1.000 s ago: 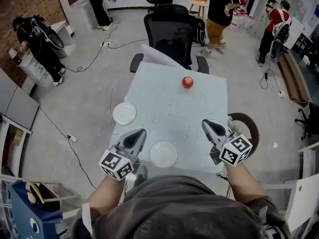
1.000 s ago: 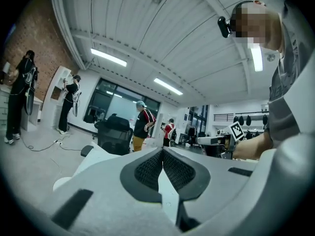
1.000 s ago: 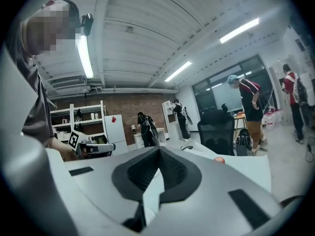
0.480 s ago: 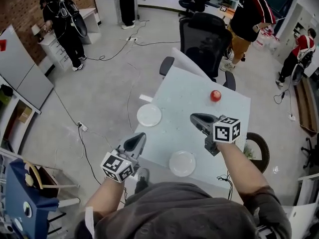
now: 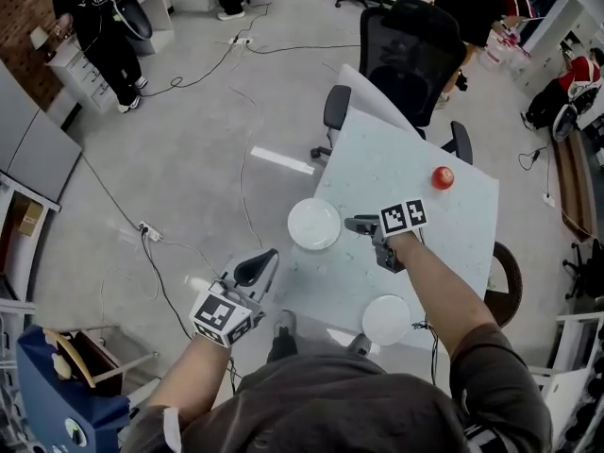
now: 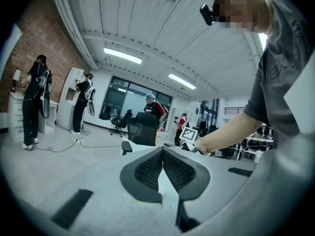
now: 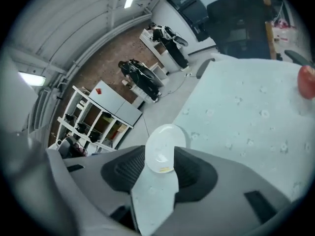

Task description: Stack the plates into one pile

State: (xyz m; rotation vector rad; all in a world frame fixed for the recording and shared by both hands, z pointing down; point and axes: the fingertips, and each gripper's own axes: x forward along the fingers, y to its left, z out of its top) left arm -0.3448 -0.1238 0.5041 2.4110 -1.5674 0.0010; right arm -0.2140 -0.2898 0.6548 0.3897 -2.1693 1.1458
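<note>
The tabletop [image 5: 406, 173] is pale blue-green with faint round spots. The left-edge plate [image 5: 314, 224] and the near-edge plate [image 5: 387, 320] are plain white. The ball [image 5: 442, 177] is red. The left gripper [image 5: 267, 256] and right gripper [image 5: 351, 223] are grey, each bearing black-and-white square patterns. The chair [image 5: 415, 50] is black.

Pale speckled table [image 5: 453, 225] right of centre, left plate [image 5: 313, 224] at its left edge, lower plate [image 5: 387, 319] near its bottom edge, small red round object [image 5: 442, 177] upper right.

No readable text, no labels, no numbers, nothing legible
</note>
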